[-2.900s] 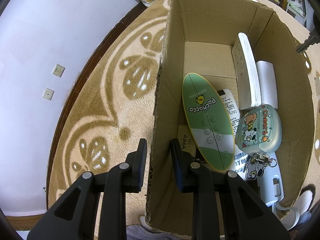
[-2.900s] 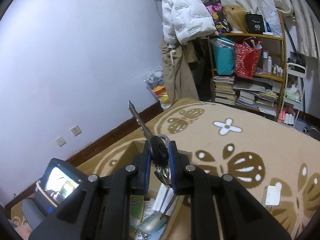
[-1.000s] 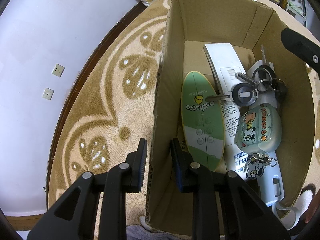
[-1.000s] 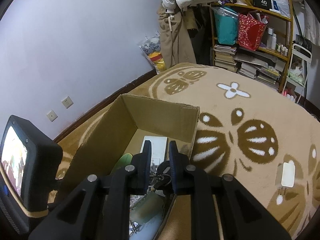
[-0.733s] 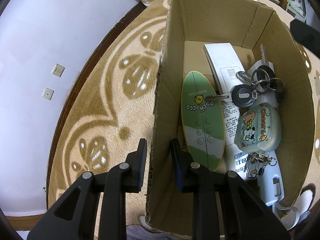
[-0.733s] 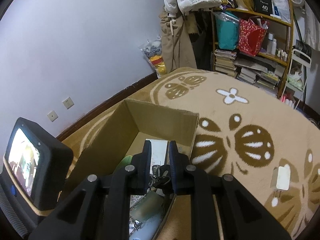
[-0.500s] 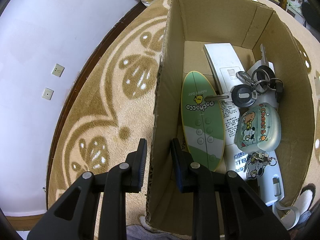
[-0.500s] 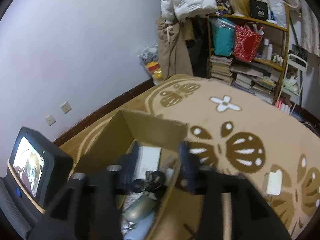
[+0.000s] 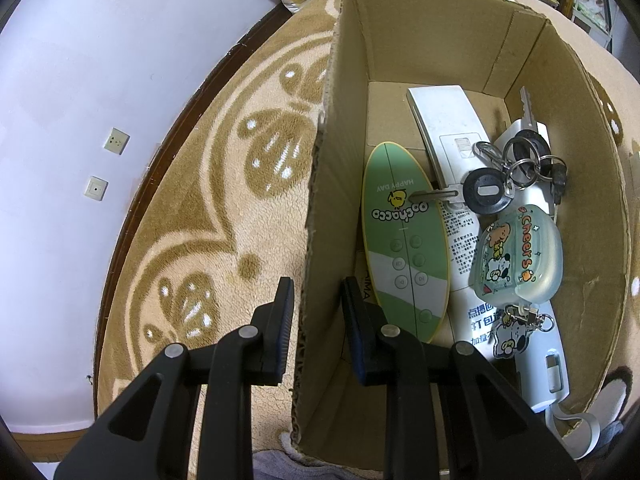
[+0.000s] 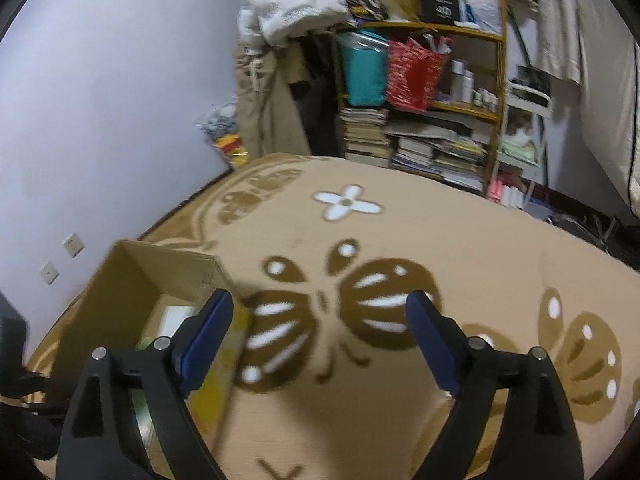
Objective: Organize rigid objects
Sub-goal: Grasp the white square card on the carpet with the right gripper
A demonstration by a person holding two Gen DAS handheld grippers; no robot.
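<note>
A bedroom floor, spread with a tan carpet [image 10: 460,248] patterned in brown butterflies, under a pale wall, with a crowded bookshelf [image 10: 424,120] at twelve o'clock in the right wrist view.

Left gripper [image 9: 316,312]: fingers [image 9: 280,320] drawn close, straddling the near wall of the cardboard box [image 9: 440,32], one finger outside and one inside. Whether actually pinching the cardboard, hard to tell; a sliver of gap shows on each side. Likely placed so to steady the box against sliding on the soft pile while things go in.

Right gripper [image 10: 320,336]: fingers [image 10: 208,332] spread wide, holding nothing, pointed over bare carpet with the box off at nine o'clock. Probably freed up to fetch another piece; none visible within reach.

Outward, inside the box in the left wrist view: bunch of keys [image 9: 504,176] at two o'clock, lying across the white remote [image 9: 444,120] and the tip of the green oval remote [image 9: 404,240], one key blade resting on the green one. Clear case [image 9: 520,256] with cartoon stickers at three o'clock, its charm dangling below. Printed leaflet [image 9: 464,240] underneath, between green remote and case. All laid flat, long sides roughly parallel, seemingly to save room.
</note>
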